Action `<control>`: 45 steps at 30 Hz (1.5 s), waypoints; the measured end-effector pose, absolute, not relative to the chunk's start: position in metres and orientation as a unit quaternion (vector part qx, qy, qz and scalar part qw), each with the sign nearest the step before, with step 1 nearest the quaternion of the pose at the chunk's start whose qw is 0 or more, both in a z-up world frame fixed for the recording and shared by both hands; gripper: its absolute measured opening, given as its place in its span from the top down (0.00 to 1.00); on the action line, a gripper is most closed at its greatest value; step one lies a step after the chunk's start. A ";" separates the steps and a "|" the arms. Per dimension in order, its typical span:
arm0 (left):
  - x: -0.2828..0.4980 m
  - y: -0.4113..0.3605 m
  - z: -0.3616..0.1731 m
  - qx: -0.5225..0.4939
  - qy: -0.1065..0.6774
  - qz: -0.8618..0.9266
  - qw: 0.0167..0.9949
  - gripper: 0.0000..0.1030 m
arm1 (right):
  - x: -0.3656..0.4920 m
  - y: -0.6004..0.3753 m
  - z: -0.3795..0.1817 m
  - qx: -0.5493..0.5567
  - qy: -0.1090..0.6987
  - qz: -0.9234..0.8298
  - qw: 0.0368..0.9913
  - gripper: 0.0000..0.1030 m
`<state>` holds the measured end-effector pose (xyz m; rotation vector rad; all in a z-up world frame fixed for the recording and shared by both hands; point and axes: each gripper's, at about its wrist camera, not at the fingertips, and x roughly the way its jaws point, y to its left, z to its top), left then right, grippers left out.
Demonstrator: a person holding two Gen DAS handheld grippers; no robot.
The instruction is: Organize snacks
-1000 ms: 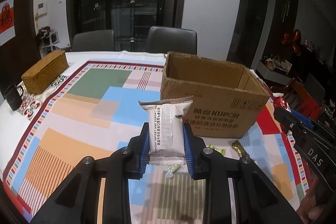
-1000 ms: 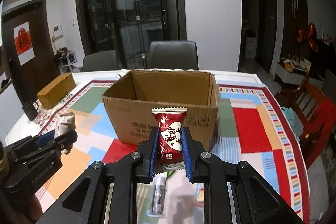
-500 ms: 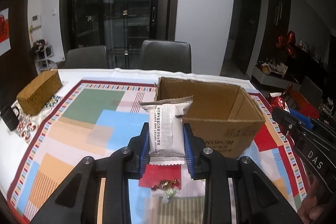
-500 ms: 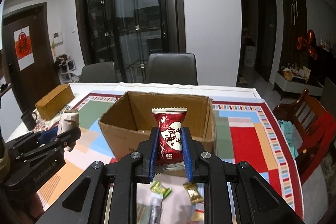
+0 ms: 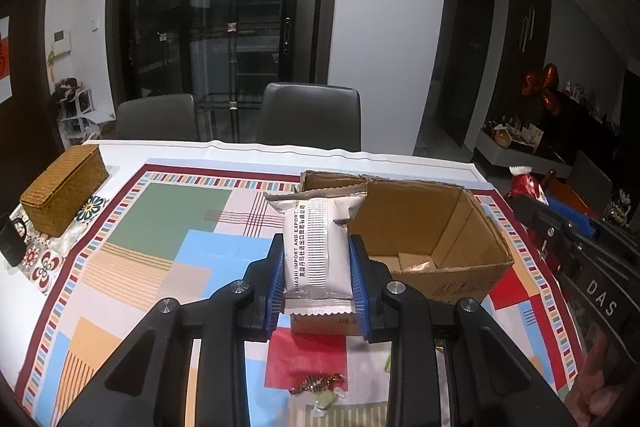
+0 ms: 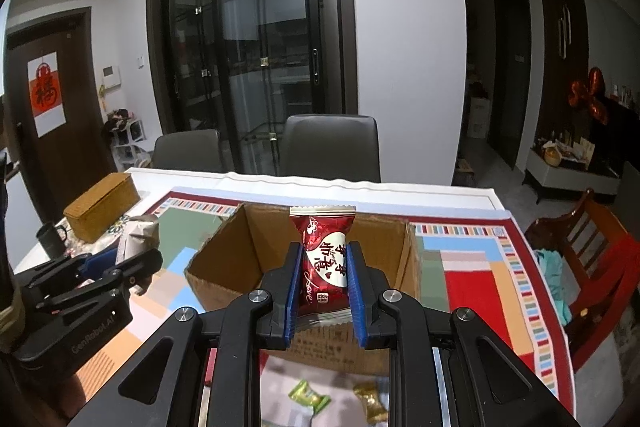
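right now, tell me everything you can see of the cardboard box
The cardboard box is plain brown corrugated card, open at the top, its flaps folded out of the way, with dark print on its near wall. It stands upright on the patchwork tablecloth. Some tan pieces lie on its floor. Nothing grips it; the white packet and red packet are held in front of it.

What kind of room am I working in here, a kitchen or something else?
Most likely a home dining room, not a kitchen: a dining table under a colourful patterned cloth, two dark upholstered chairs pushed up to its far side, and glass sliding doors behind them. No stove or sink shows.
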<state>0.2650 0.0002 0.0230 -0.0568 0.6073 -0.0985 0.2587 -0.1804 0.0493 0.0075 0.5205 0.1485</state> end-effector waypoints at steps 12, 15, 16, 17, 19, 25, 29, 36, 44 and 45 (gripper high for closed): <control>0.298 -0.013 0.027 -0.007 0.287 -0.064 0.956 0.71 | 0.287 -0.185 0.044 0.012 0.262 0.077 0.962 0.78; 0.307 -0.018 0.028 -0.003 0.288 -0.071 0.955 0.71 | 0.294 -0.188 0.043 0.015 0.263 0.075 0.962 0.78; 0.310 -0.020 0.027 -0.002 0.288 -0.074 0.955 0.71 | 0.297 -0.190 0.042 0.017 0.264 0.075 0.961 0.78; 0.312 -0.022 0.027 -0.001 0.288 -0.076 0.955 0.71 | 0.299 -0.191 0.041 0.017 0.265 0.074 0.961 0.78; 0.318 -0.025 0.026 0.001 0.289 -0.082 0.954 0.71 | 0.302 -0.192 0.040 0.019 0.267 0.073 0.961 0.78; 0.331 -0.034 0.018 0.007 0.297 -0.102 0.949 0.71 | 0.315 -0.195 0.033 0.025 0.279 0.077 0.957 0.78; 0.338 -0.037 0.014 0.009 0.305 -0.110 0.946 0.71 | 0.321 -0.193 0.031 0.020 0.283 0.081 0.955 0.78; 0.343 -0.034 0.010 0.005 0.317 -0.111 0.942 0.69 | 0.328 -0.190 0.028 0.019 0.294 0.084 0.952 0.77; 0.334 -0.028 0.012 0.002 0.315 -0.098 0.944 0.40 | 0.320 -0.189 0.036 -0.002 0.274 0.060 0.960 0.41; 0.333 -0.028 0.013 0.001 0.314 -0.097 0.944 0.37 | 0.318 -0.189 0.037 -0.003 0.271 0.057 0.961 0.39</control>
